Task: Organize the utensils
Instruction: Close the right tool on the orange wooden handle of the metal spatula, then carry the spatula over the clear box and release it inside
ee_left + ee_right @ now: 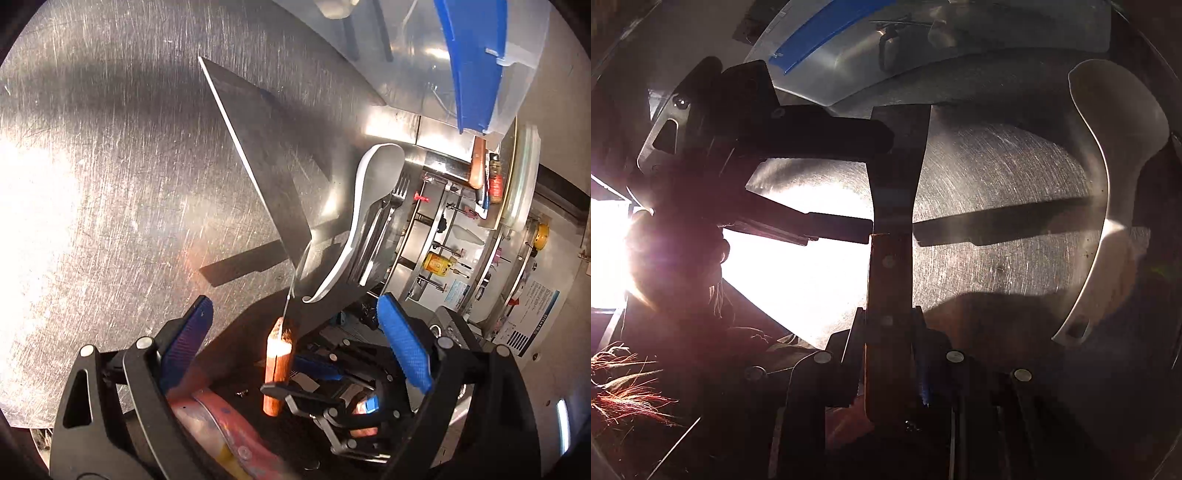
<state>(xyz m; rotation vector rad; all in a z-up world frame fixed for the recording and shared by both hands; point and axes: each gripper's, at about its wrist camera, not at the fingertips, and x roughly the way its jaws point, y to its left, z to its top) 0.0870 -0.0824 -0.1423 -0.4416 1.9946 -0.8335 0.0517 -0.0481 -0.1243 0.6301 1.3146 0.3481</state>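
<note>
A metal spatula with a wooden handle point(277, 363) and a wide flat blade point(266, 155) is held above the steel table. My right gripper point(886, 350) is shut on the spatula's wooden handle point(888, 280); its blade point(899, 147) points away. My left gripper point(295, 343) is open, its blue pads point(404, 343) on either side of the spatula, not touching it. In the right wrist view the left gripper's fingers point(842, 136) flank the blade's neck. A white spoon point(369, 199) and a metal fork point(397, 194) lie on the table to the right.
A clear plastic container point(417, 70) with a blue lid point(474, 62) stands at the far right of the steel table point(110, 166). It also shows at the top of the right wrist view point(849, 59). Beyond the table's edge are shelves with small items point(439, 264).
</note>
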